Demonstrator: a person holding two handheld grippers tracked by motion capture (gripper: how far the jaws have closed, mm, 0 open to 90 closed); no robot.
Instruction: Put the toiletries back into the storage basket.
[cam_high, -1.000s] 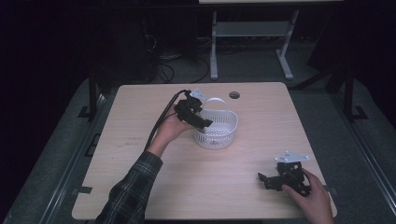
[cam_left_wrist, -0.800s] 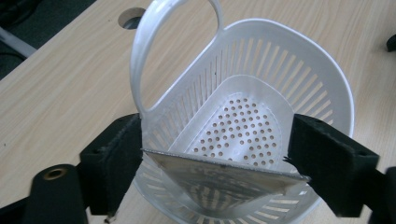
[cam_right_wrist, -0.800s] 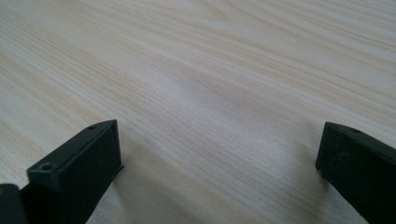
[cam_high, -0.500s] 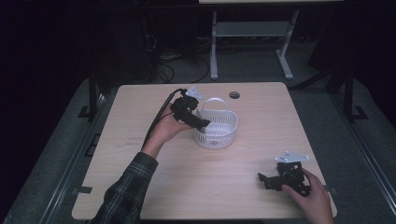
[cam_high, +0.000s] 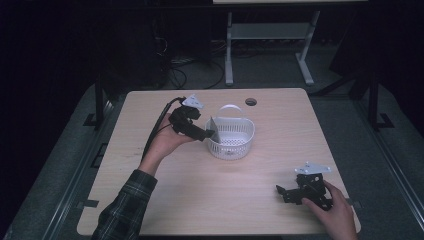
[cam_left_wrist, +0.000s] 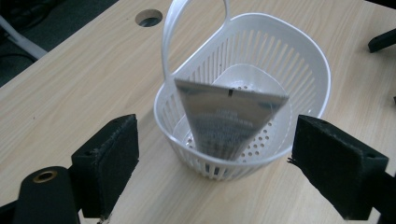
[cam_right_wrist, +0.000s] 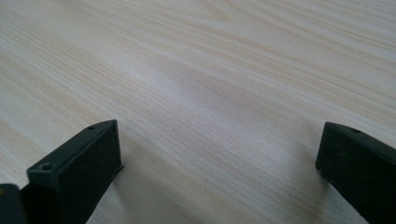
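From above, your left gripper (cam_high: 212, 134) sits just beside the basket (cam_high: 237, 147). In your left gripper view, its jaws have just opened wide, gripping nothing; ahead, the card (cam_left_wrist: 231, 116) leans in the basket, narrow end down.

A white slotted plastic basket (cam_left_wrist: 299, 65) holds a silver triangular packet (cam_left_wrist: 231, 119) on the pale wood-grain bench (cam_high: 200, 190).

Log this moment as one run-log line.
left gripper: open, just opened, nothing between fingers | silver pouch: leaning inside white basket | right gripper: open, resting low on table
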